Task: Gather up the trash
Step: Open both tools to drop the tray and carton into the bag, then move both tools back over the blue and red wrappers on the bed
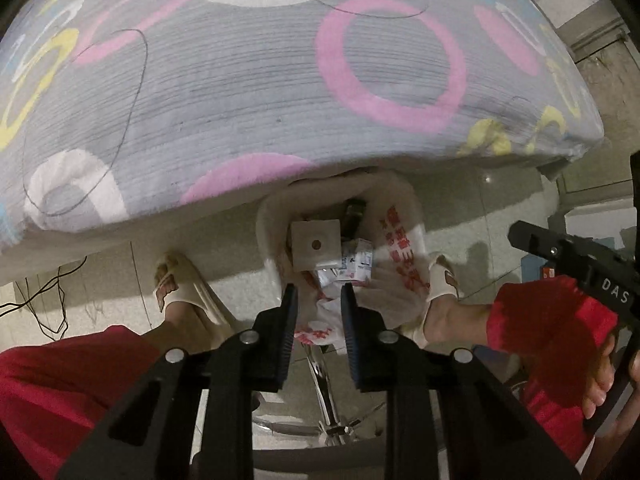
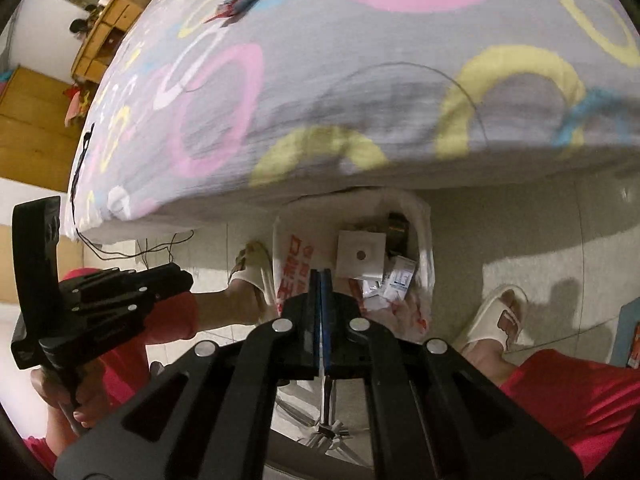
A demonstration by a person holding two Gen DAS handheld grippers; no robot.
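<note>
Trash bag (image 1: pixel 400 252) mouth-up, seemingly upright (left fingers (image 1: pixel 318 300) parted, right fingers (image 2: pixel 322 280) pressed together).

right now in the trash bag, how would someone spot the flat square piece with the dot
Find the bed with the grey ring-patterned cover; on the floor at its edge sits an open white plastic bag with red print. Inside, the pale square card lies on top, the only piece with one dark round dot at its centre.

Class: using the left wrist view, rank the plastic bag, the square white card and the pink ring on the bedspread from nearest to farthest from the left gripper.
1. Plastic bag: just beyond the left gripper, on the floor.
2. Square white card: inside the bag, ahead.
3. Pink ring: on the bedspread, up and right.
</note>
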